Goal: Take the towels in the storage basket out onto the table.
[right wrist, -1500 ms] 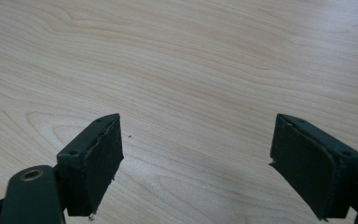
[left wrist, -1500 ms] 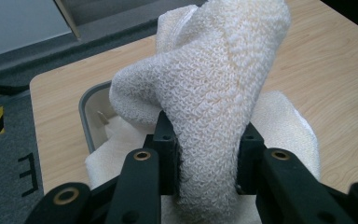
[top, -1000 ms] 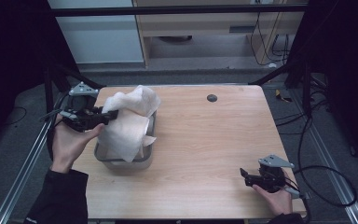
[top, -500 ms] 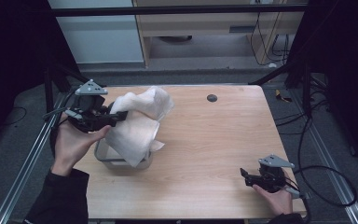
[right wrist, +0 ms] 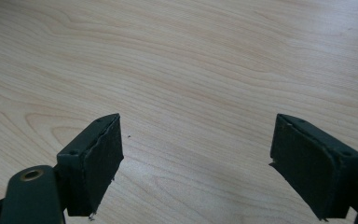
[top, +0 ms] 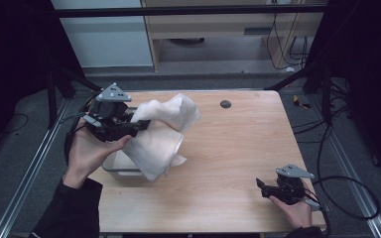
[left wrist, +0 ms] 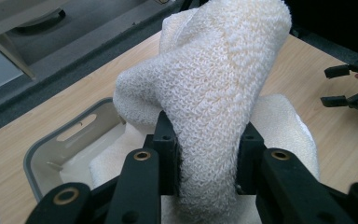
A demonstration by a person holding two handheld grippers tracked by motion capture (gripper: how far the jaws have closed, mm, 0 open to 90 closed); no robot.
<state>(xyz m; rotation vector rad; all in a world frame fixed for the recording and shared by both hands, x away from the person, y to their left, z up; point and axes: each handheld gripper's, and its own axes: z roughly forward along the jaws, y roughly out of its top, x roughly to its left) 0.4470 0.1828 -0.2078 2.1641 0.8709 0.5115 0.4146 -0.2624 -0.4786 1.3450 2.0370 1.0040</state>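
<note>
- 2 grippers are in my hands at the wooden table [top: 228, 148]; my left gripper [top: 140, 124] sits over the table's left side, my right gripper [top: 260, 187] low near the front right corner, the 2 well apart
- Left gripper: its jaws are pressed onto a thick fold of the white towel [top: 161, 131]; in the left gripper view the knitted cloth [left wrist: 209, 93] bulges up between the 2 black jaws, squeezed from both sides
- Towel: lifted and bunched; its upper part humps up beyond the jaws, and its lower part hangs down over the grey bin [top: 121, 168]; in the high view the cloth drapes across the bin's right side and a corner of it reaches the tabletop just beside the bin
- Bin: it stands near the table's left edge, in front of my left hand [top: 87, 151]; in the left gripper view its rounded rim [left wrist: 51, 144] and pale inside show to the left of the jaws, with more white cloth lying at its edge
- Right gripper: jaws spread wide with nothing between them; in the right gripper view bare wood grain [right wrist: 191, 93] lies between the 2 pads; my right hand [top: 292, 210] holds it close above the tabletop
- 1 small dark round spot [top: 225, 104] sits on the table near its far edge, well clear of both the towel and the grippers
</note>
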